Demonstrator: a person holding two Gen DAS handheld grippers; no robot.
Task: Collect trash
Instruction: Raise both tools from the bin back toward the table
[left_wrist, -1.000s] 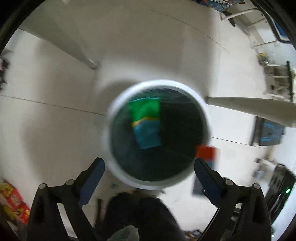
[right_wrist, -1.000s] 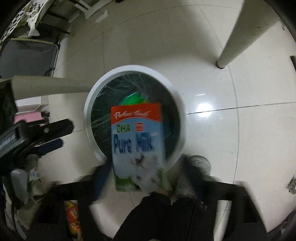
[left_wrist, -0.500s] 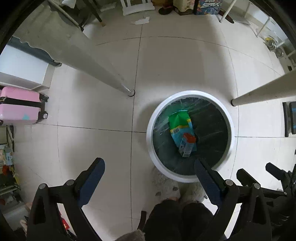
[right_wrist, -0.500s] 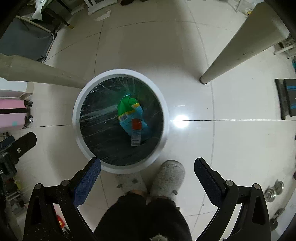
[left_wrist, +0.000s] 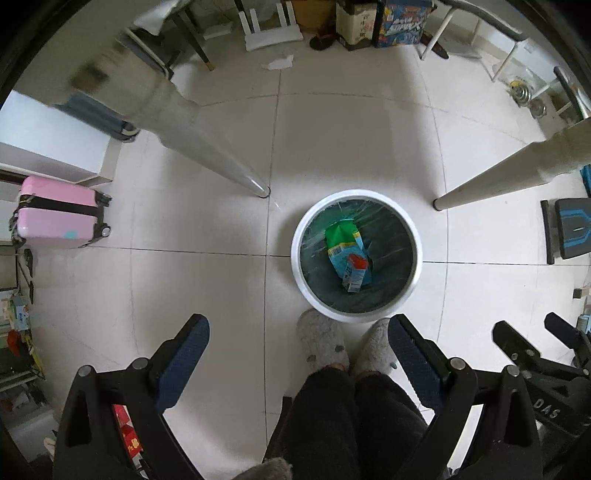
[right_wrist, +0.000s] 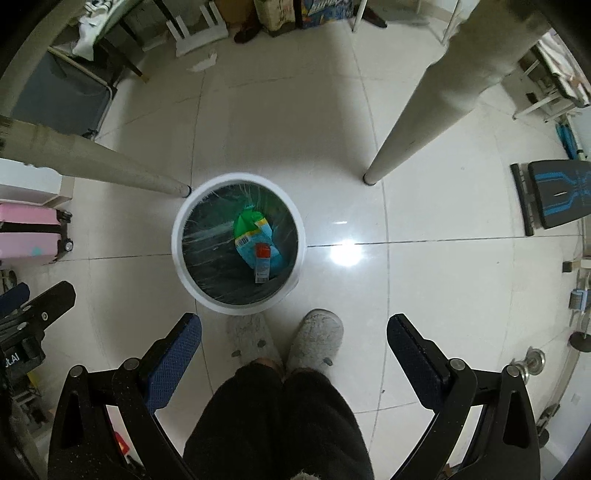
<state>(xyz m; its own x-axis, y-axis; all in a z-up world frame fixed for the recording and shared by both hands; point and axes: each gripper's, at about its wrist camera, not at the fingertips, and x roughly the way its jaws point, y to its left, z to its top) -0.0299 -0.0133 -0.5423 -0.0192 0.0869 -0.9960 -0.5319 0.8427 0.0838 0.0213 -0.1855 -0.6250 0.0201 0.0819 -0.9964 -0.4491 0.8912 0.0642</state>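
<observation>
A round white trash bin (left_wrist: 301, 275) with a dark liner stands on the tiled floor; it also shows in the right wrist view (right_wrist: 177, 254). Inside lie a green and blue packet (left_wrist: 341, 238) and a milk carton with a red top (left_wrist: 355, 275). The right wrist view shows the packet (right_wrist: 251, 227) and the carton (right_wrist: 263, 264) too. My left gripper (left_wrist: 297, 336) is open and empty, high above the floor. My right gripper (right_wrist: 293, 332) is open and empty, high above the bin.
Two table legs (left_wrist: 207, 151) (left_wrist: 509, 173) slant down beside the bin. The person's slippers (left_wrist: 321, 343) stand at the bin's near edge. A pink suitcase (left_wrist: 55, 218) is at the left, a black and blue bench (right_wrist: 554, 192) at the right, with stools and boxes at the back.
The milk carton left my right gripper and dropped into the bin. Both grippers rose away from the bin, which now looks smaller.
</observation>
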